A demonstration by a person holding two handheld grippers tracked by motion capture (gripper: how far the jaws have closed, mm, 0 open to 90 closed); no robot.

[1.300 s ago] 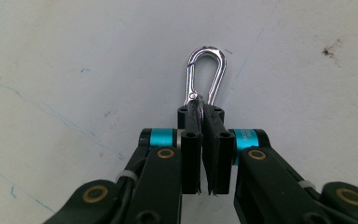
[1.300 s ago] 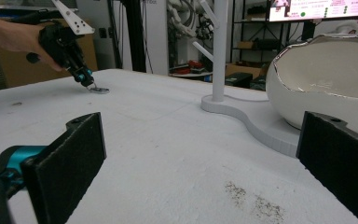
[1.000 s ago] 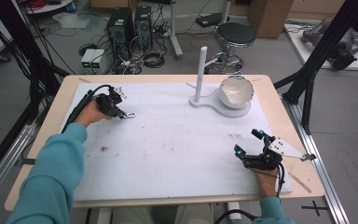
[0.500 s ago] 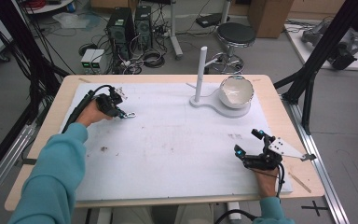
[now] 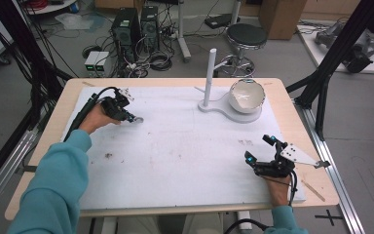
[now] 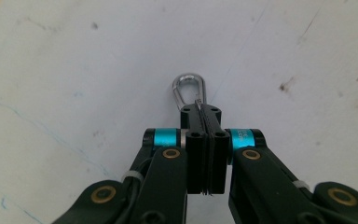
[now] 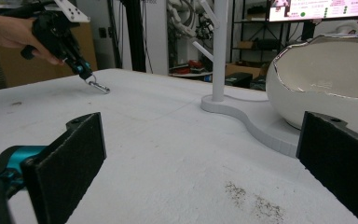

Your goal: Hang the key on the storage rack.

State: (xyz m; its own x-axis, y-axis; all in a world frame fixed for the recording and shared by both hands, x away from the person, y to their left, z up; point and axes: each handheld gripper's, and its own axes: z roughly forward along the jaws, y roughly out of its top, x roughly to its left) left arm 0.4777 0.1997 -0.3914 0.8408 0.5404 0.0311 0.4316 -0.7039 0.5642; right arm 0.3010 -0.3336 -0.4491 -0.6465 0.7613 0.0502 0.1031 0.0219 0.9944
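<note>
A small silver carabiner clip [image 6: 189, 88] sticks out from the tips of my left gripper [image 6: 205, 112], whose jaws are shut on its near end. In the high view the left gripper [image 5: 126, 116] sits at the far left of the white mat with the carabiner [image 5: 137, 119] touching or just above the mat. From the right gripper view the same carabiner [image 7: 99, 86] hangs low from the left gripper. My right gripper [image 5: 259, 150] rests near the mat's front right, jaws wide open with nothing between the pads [image 7: 72, 156].
A white stand with an upright post [image 5: 210, 78] and a white bowl [image 5: 246, 96] on its base stands at the back right. The table's wooden edge [image 5: 316, 187] runs close behind my right hand. Faint smudges [image 7: 251, 200] mark the mat.
</note>
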